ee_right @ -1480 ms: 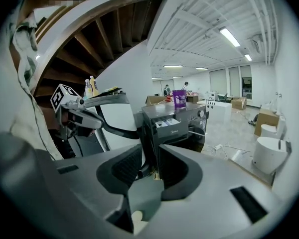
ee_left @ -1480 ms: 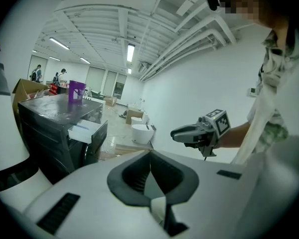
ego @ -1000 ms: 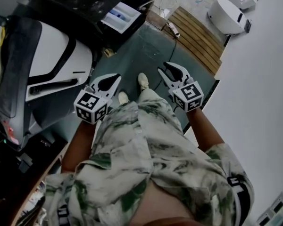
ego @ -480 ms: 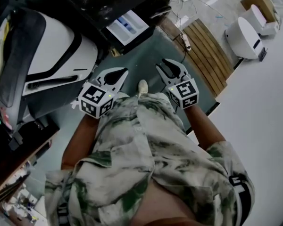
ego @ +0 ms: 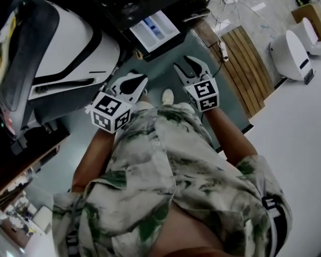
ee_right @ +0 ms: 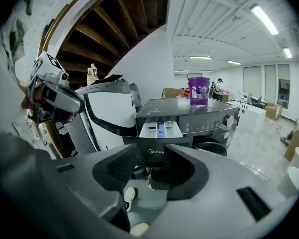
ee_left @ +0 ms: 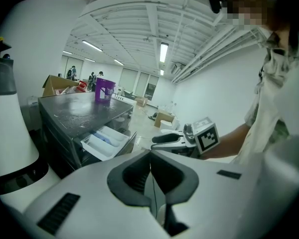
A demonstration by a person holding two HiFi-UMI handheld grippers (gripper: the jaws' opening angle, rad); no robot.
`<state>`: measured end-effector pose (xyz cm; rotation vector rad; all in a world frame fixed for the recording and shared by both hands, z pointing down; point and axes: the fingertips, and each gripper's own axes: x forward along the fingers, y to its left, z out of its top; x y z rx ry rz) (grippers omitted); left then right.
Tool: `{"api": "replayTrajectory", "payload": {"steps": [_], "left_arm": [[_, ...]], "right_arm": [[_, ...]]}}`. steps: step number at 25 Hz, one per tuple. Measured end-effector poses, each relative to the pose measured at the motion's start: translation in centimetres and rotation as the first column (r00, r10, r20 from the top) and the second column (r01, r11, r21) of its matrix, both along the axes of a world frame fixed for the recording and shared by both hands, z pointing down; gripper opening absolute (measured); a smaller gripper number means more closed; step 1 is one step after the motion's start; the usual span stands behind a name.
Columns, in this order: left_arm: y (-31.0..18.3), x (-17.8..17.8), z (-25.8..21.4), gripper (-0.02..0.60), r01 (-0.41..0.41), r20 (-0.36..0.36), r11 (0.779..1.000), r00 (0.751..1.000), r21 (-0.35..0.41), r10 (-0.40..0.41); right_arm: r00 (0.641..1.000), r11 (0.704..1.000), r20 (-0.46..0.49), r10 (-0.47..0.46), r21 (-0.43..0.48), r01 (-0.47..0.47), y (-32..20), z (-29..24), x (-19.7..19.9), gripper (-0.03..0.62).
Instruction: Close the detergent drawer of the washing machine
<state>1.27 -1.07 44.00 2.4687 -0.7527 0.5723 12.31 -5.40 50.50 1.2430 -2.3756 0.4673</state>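
Approach step is proceeding: the right hand-held gripper [ego: 186, 63], jaws just having been opening with nothing between them, is pointing at the pulled-out detergent drawer [ego: 155, 30] of the washing machine [ego: 150, 1], well apart from it, while the left hand-held gripper [ego: 143, 80] is hanging closed and empty, and the next move is calling for a level, square push on the drawer front.

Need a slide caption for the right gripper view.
Right gripper, jaws just opened wider with nothing between them, facing the pulled-out detergent drawer of the washing machine.

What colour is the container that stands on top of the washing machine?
The container is purple; the right gripper view shows it best.
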Motion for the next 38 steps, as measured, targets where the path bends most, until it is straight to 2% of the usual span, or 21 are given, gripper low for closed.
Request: {"api": "replayTrajectory", "payload": {"steps": [18,23,30,38], "left_arm": [[-2.3,-1.7,0.6,0.025,0.003,0.027,1.000,1.000,-0.020,-0.002],[-2.7,-2.2,0.6,0.025,0.008,0.029,1.000,1.000,-0.024,-0.007],[-3.0,-2.9,0.9,0.025,0.009,0.036,0.999,0.999,-0.033,-0.007],[-3.7,-3.7,1.3,0.025,0.023,0.032,0.999,0.999,-0.040,-0.022]], "right_arm": [[0.998,0.999,-0.041,0.038,-0.032,-0.039,-5.9,4.4,-1.6,0.227],[0.998,0.997,-0.050,0.030,-0.065,-0.033,-6.3,5.6,-2.1,0.232],[0.997,0.997,-0.042,0.061,-0.051,-0.063,-7.7,5.9,-2.7,0.238],[0.995,0.994,-0.064,0.077,-0.075,-0.081,-8.0,6.8,-3.0,0.247]]}}
